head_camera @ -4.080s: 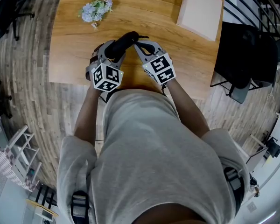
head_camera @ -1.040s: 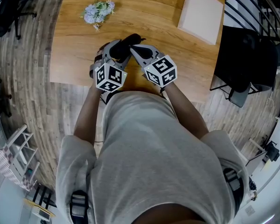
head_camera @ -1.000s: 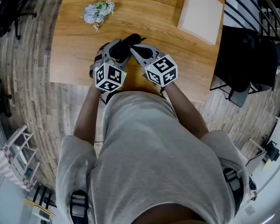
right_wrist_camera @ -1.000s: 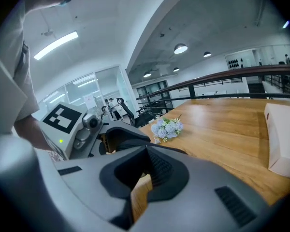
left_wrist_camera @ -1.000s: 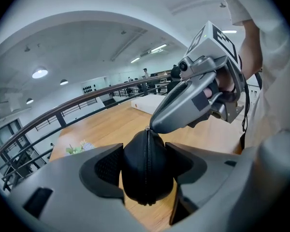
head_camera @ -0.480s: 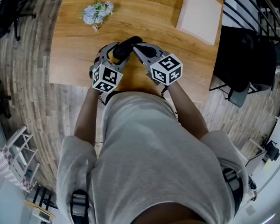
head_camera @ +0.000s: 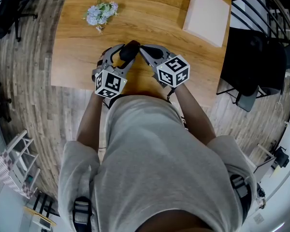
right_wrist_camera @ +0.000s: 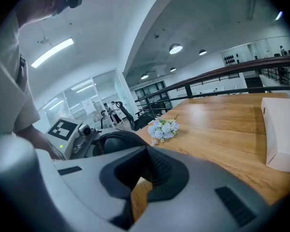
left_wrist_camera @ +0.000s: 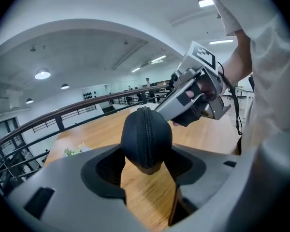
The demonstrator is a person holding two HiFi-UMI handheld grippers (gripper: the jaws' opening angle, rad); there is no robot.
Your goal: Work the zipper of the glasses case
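Gripping the case (left_wrist_camera: 146, 144) by one end in my left tongs (left_wrist_camera: 145, 162) above the bench (head_camera: 82, 57), I see it has tipped more upright since a second ago; right tongs (right_wrist_camera: 139, 175) clenched at its zipper (left_wrist_camera: 144, 122), likely mid-pull.

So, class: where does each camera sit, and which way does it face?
Head view: on the person's head, facing steeply down at the table; shirt and forearms show.
Left gripper view: on the left gripper, facing along its fingers at the glasses case; right forearm shows.
Right gripper view: on the right gripper, facing across the table to the flowers; a sleeve shows.
Shared: all three show the glasses case.
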